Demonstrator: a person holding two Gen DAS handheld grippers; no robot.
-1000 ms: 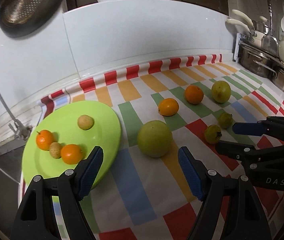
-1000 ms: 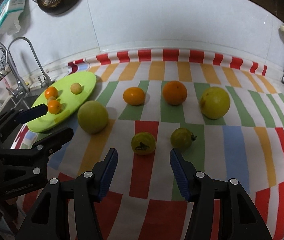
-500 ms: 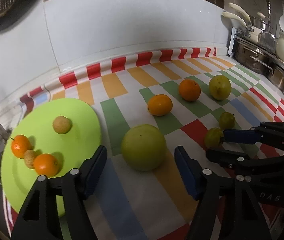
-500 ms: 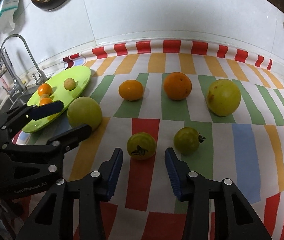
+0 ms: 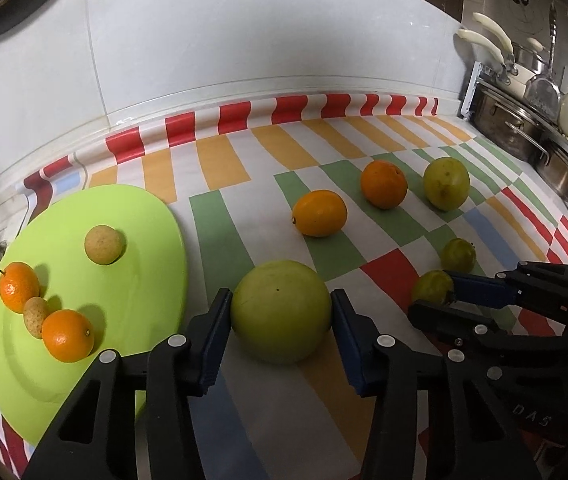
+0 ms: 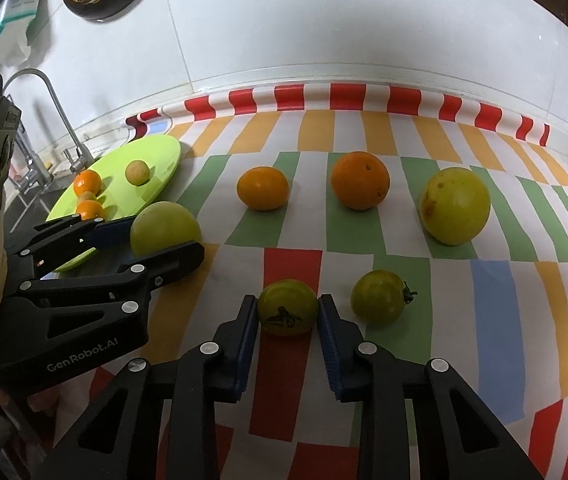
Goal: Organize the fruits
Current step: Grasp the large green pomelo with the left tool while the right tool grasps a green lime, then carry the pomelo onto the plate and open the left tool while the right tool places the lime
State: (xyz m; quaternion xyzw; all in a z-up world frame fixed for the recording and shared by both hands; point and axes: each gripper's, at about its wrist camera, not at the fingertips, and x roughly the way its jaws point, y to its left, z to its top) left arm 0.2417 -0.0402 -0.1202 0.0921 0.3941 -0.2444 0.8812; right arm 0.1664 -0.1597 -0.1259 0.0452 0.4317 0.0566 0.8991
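A large green fruit (image 5: 280,310) lies on the striped cloth between the fingers of my left gripper (image 5: 280,320), whose pads touch both its sides. It also shows in the right wrist view (image 6: 164,228). A small green tomato with a dark mark (image 6: 287,307) sits between the pads of my right gripper (image 6: 287,320), which close on it. It also shows in the left wrist view (image 5: 431,286). A lime-green plate (image 5: 132,216) at the left holds two small oranges and two pale round fruits.
On the cloth lie an orange oval fruit (image 5: 319,213), an orange (image 5: 383,184), a yellow-green fruit (image 5: 445,184) and a second small green tomato (image 6: 377,297). Steel pots (image 5: 523,128) stand at the far right. A faucet (image 6: 56,108) and sink are left.
Both grippers moved forward and narrowed. The left one now has the large green fruit between its pads, the right one the marked green tomato.
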